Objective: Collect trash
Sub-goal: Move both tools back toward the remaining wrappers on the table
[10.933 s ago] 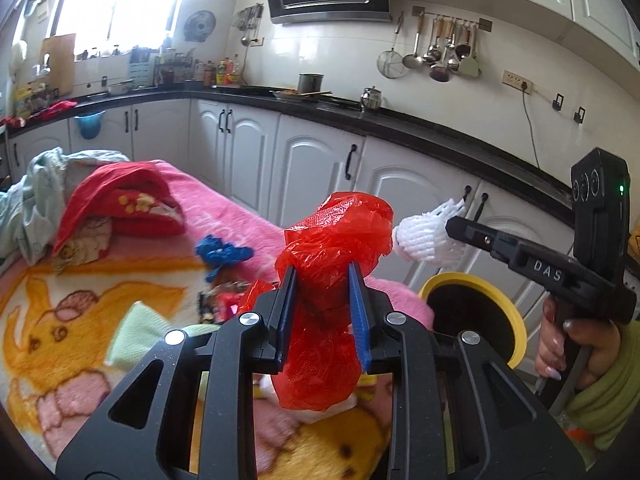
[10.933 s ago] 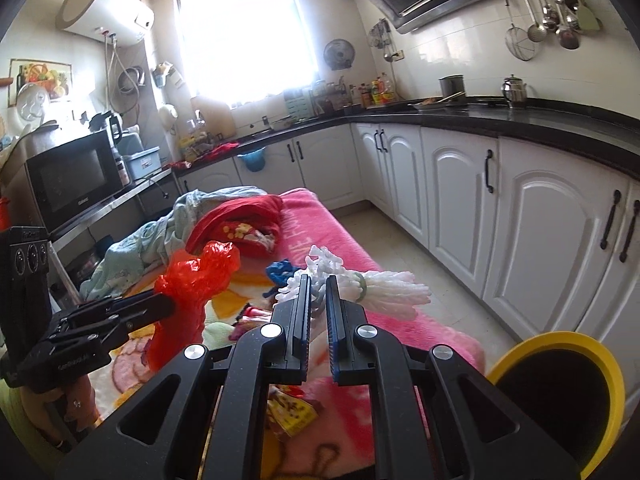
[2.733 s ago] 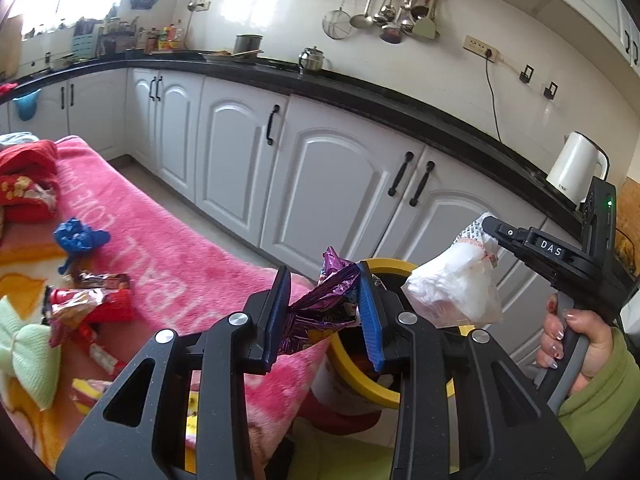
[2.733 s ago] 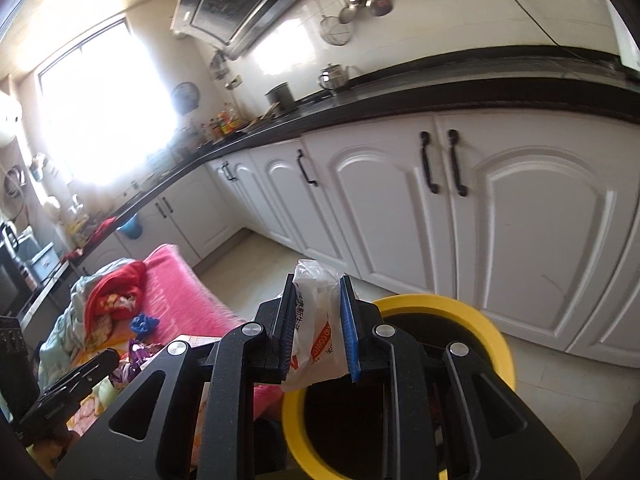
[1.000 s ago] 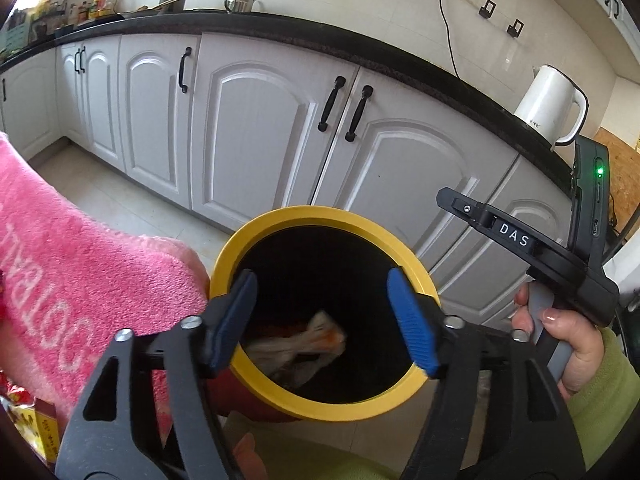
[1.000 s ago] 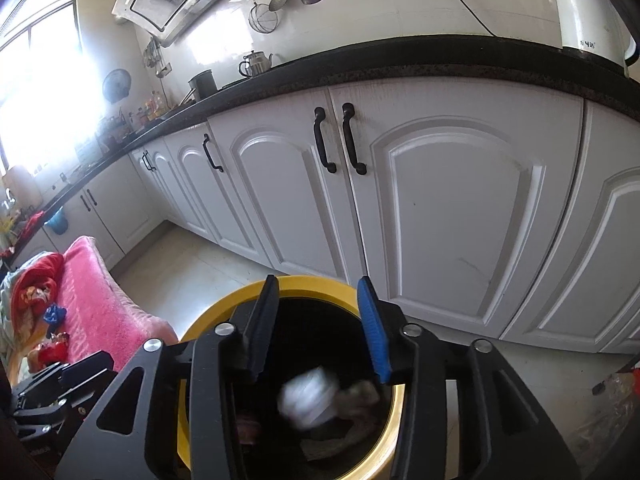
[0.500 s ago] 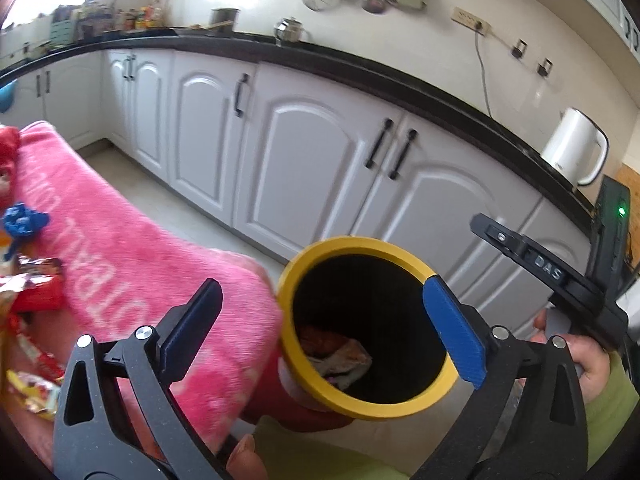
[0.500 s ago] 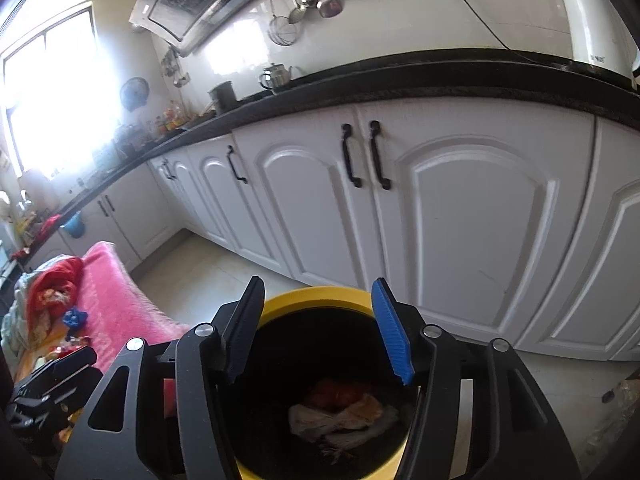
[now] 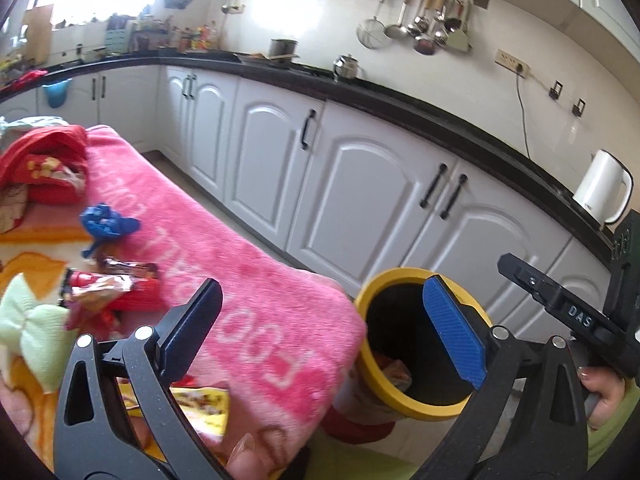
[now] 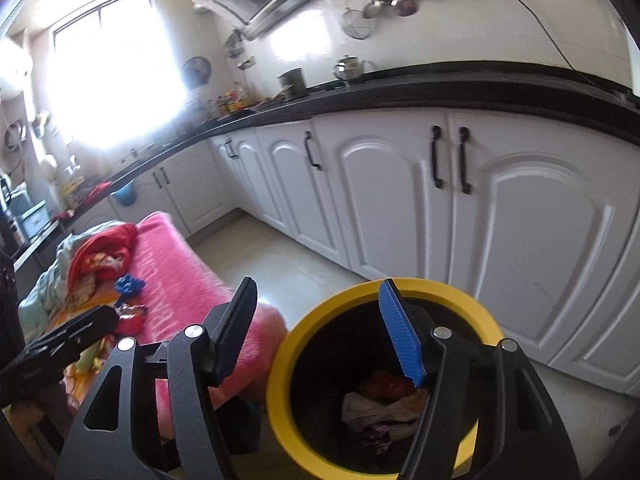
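- So far, part of the job looks done: the yellow-rimmed bin already holds crumpled wrappers and a pale bag at its bottom, seen in the right wrist view.
- The left tongs stand wide apart with nothing between the pads. They hang over the pink blanket, beside the bin.
- The right tongs have just been opening; they are parted and empty, directly above the bin's mouth.
- What remains lies on the blanket, all on the side away from the bin: a red snack wrapper with more foil packets around it, a blue crumpled scrap beyond that, and a pale green bow-shaped piece nearer the camera.
- A yellow printed packet shows just under the left tongs, closest to the bin.
- A red bundle of cloth sits at the blanket's far end; whether it counts as trash cannot be told.
- In judgement, the task is partway through: several more pick-and-drop trips to the bin seem needed, starting with the wrappers nearest the bin.
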`<control>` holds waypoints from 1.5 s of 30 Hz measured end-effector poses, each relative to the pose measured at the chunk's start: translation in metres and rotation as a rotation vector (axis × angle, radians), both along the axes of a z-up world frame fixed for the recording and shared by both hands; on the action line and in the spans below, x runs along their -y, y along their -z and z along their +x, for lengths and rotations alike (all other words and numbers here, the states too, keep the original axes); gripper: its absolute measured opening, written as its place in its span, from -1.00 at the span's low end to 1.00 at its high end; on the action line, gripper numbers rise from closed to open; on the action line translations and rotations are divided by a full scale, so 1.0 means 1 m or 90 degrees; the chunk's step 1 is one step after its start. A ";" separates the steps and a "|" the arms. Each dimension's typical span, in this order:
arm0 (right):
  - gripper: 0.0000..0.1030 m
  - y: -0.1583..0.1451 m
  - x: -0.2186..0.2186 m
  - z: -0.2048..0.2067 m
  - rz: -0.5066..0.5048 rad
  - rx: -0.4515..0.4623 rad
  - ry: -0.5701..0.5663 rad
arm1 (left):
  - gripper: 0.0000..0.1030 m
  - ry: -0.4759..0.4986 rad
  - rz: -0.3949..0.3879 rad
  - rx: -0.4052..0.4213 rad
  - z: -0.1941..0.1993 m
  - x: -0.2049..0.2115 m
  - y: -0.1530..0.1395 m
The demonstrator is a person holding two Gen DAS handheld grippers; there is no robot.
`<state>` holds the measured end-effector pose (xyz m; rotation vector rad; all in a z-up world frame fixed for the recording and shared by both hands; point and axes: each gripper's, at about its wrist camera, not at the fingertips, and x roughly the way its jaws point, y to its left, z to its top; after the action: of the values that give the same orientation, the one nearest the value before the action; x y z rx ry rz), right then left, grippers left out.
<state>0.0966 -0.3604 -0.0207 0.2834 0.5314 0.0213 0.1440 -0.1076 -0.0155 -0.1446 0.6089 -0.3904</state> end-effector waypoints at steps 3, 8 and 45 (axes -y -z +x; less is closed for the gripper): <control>0.22 -0.003 -0.012 -0.001 -0.003 0.003 -0.019 | 0.79 -0.017 -0.004 0.006 -0.003 -0.013 -0.003; 0.25 -0.008 -0.032 -0.003 -0.007 0.008 -0.053 | 0.79 -0.045 -0.005 0.017 -0.009 -0.032 -0.008; 0.47 0.005 -0.219 -0.001 -0.111 -0.042 -0.378 | 0.79 -0.291 -0.058 -0.006 -0.027 -0.204 -0.006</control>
<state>0.0955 -0.1415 -0.0256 -0.0523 0.6639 0.5409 0.1168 0.0965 -0.0094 -0.3656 0.5486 0.0260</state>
